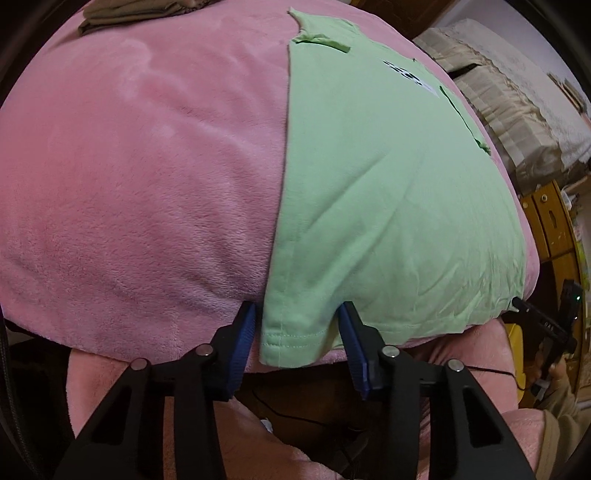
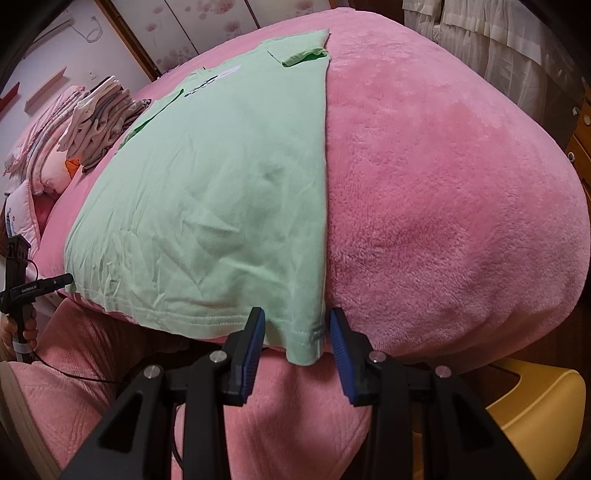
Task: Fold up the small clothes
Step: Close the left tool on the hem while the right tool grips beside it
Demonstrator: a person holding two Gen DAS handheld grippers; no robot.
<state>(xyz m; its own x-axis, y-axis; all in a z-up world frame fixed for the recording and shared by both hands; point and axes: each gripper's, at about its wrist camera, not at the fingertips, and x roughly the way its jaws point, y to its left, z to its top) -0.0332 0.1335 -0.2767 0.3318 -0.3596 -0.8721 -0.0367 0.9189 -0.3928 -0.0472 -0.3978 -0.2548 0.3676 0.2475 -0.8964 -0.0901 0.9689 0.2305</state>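
A green shirt [image 1: 388, 206] lies flat on a pink blanket [image 1: 147, 184] covering a bed, its hem hanging over the near edge. Left gripper [image 1: 297, 332]: jaws wide apart, straddling the shirt's near left hem corner without pinching it. Right gripper [image 2: 297, 332]: jaws likewise apart, bracketing the near right hem corner; contact with the cloth cannot be made out. Both sleeves are folded inward. Dark lettering [image 2: 201, 86] near the collar is too small to read. A stack of folded clothes [image 2: 99, 122] sits beyond the shirt. Another folded garment [image 1: 136, 14] is cut off at the frame's top edge.
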